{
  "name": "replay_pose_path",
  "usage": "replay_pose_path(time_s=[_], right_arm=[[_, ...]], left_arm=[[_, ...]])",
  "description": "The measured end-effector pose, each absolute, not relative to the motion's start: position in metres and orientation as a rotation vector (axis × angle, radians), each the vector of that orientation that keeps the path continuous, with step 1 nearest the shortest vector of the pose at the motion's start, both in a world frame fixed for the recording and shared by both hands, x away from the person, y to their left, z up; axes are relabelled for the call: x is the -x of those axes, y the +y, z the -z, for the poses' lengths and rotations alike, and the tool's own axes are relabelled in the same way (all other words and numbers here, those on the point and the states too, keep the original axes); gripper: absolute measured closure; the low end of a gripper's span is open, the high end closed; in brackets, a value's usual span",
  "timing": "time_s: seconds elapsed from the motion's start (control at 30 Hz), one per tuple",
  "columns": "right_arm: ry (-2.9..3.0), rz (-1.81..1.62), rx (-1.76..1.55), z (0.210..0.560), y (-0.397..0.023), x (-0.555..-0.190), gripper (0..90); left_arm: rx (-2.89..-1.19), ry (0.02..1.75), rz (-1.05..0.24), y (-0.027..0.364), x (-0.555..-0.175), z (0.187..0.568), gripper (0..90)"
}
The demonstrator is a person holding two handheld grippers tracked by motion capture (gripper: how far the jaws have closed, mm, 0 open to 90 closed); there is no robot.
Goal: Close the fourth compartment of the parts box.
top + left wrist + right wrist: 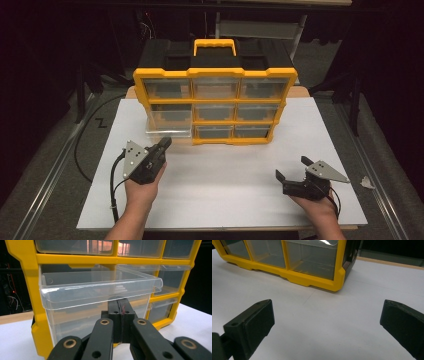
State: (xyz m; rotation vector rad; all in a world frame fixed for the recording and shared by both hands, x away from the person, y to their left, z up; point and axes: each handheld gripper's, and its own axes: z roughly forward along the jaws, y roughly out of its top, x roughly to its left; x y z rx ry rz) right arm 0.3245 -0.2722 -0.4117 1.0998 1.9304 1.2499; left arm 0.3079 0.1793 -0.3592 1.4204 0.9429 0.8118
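Left tongs [119, 315]: closed, nothing gripped; tips at, perhaps touching, the part-open clear drawer [100, 290], bottom-left of your organizer [215, 102], straight ahead. Right tongs [327, 322]: wide open, empty, well apart over the surface [225, 185].

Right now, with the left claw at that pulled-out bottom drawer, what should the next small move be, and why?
Probably a short further pull toward the person. The left claw is shut at the front lip of the clear drawer, which stands only partly out of the yellow cabinet. Whether the tips really pinch the lip I cannot tell. The right claw rests open on the white table, well apart.
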Motion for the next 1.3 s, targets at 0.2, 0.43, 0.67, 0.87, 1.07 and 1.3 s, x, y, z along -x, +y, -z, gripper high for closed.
replay_pose_path(time_s=[0.2, 0.43, 0.67, 0.87, 1.07, 1.3], right_arm=[[1.928, -1.25, -1.099, 0.411, -0.273, -0.324, 0.6], [1.928, -1.249, -1.102, 0.412, -0.272, -0.324, 0.7], [1.926, -1.249, -1.1, 0.412, -0.273, -0.325, 0.6], [1.925, -1.249, -1.102, 0.412, -0.273, -0.325, 0.6], [1.925, -1.25, -1.103, 0.412, -0.273, -0.325, 0.6], [1.928, -1.248, -1.104, 0.412, -0.273, -0.325, 0.6]], left_arm=[[-1.412, 0.947, -0.805, 0.179, -0.311, 0.357, 89.7], [-1.405, 0.974, -0.788, 0.18, -0.315, 0.356, 89.8], [-1.404, 0.978, -0.804, 0.179, -0.321, 0.355, 89.8], [-1.413, 0.987, -0.812, 0.179, -0.327, 0.353, 89.8], [-1.411, 0.991, -0.82, 0.18, -0.332, 0.353, 89.8], [-1.419, 0.993, -0.831, 0.181, -0.339, 0.353, 89.8]])
